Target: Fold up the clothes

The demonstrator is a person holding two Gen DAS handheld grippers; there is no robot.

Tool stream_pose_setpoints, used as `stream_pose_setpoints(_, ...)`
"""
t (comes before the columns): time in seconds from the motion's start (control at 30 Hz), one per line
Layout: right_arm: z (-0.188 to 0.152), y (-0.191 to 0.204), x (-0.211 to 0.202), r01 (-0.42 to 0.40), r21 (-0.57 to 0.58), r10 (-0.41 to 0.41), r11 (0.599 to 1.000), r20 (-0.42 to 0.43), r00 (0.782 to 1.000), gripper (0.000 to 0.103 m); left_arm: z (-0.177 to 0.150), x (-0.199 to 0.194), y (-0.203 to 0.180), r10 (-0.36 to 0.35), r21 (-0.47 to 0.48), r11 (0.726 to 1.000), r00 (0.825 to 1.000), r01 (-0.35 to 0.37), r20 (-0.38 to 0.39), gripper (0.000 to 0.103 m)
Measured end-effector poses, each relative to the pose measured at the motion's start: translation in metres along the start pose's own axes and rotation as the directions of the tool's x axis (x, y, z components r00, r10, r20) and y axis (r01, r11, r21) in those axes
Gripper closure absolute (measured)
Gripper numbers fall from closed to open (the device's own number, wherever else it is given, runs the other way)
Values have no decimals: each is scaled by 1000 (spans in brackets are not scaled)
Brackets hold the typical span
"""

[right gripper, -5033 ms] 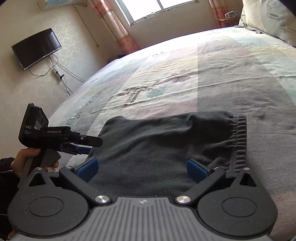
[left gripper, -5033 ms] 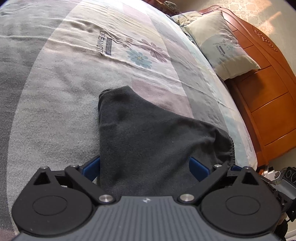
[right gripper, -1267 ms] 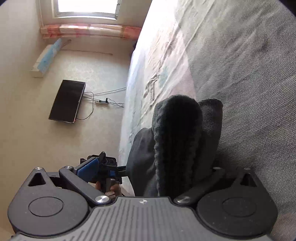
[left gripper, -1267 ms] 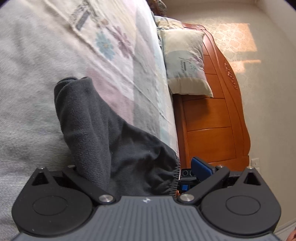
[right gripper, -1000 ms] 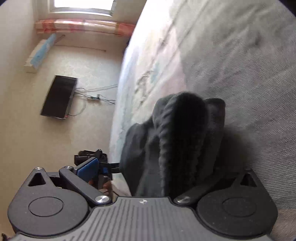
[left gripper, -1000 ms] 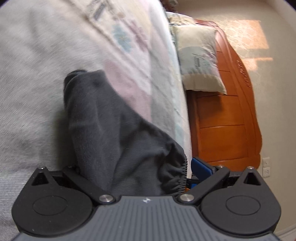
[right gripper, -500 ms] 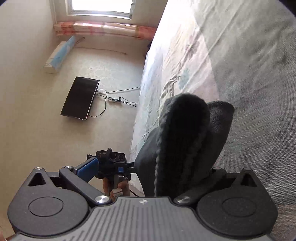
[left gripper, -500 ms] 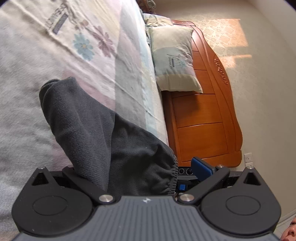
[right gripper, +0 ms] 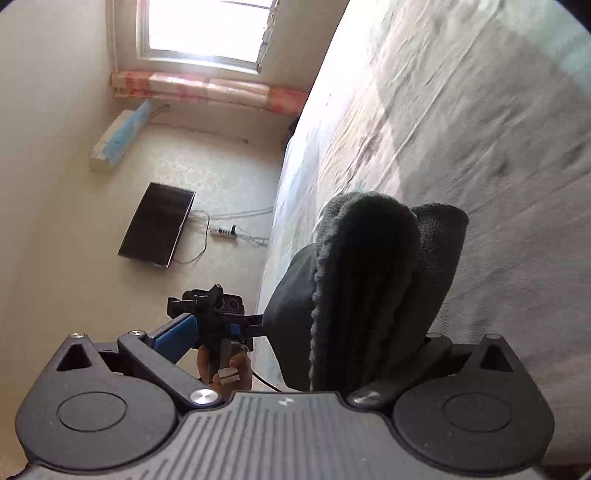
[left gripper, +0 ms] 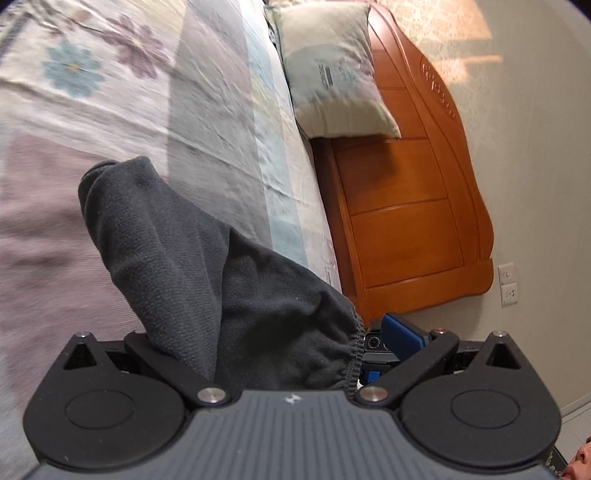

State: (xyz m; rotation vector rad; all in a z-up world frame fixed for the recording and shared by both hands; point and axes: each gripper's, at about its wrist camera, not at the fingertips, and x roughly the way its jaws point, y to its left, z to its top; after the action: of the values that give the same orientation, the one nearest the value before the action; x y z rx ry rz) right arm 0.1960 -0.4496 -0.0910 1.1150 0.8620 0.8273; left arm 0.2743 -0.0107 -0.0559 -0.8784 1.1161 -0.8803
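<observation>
A bed with a pastel floral patchwork cover [left gripper: 207, 110], pale pillow [left gripper: 332, 74], orange wooden headboard [left gripper: 406, 206]; cream walls [right gripper: 48, 147], bright window [right gripper: 207, 29], black wall-mounted screen [right gripper: 157, 225].

We see open bedspread [left gripper: 155, 122] beyond the dark garment [left gripper: 192, 266], which fills both grippers' reach; a pillow [left gripper: 332, 74] and wooden headboard [left gripper: 406, 206] bound one side.

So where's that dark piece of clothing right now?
The dark garment hangs bunched between the left gripper and right gripper, lifted over the near edge of the bed; the pillow and wooden headboard lie beyond it in the left wrist view.
</observation>
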Motion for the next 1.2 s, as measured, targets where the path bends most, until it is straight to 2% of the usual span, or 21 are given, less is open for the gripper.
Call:
stream_pose_setpoints(0.23,12,-16,-85,30,31,-35,999,164,986,0,32,100,-46,3,81,997,990,9,-142,1)
stream_pose_setpoints(0.43,31,-31,-154,53,44,-64,998,288,956,0,62,199,-86,12,141,990,965,26,-261,1)
stream_pose_setpoints(0.67,59,-53,-220,73,64,-93,995,416,905,0,104,324,-129,28,214,975,924,59,-381,1)
stream_pose_setpoints(0.8,72,-72,-248,75,72,-100,995,483,870,0,124,397,-160,61,298,951,890,86,-452,1)
stream_pose_setpoints(0.93,84,-88,-258,73,94,-112,993,527,842,0,136,469,-185,109,372,922,852,105,-512,1)
stream_pose_setpoints(1.1,86,-109,-263,73,129,-133,989,563,816,0,131,524,-195,209,451,890,818,68,-536,1)
stream_pose_setpoints(1.2,81,-115,-259,76,143,-145,987,568,810,0,133,543,-201,215,459,886,813,71,-542,2)
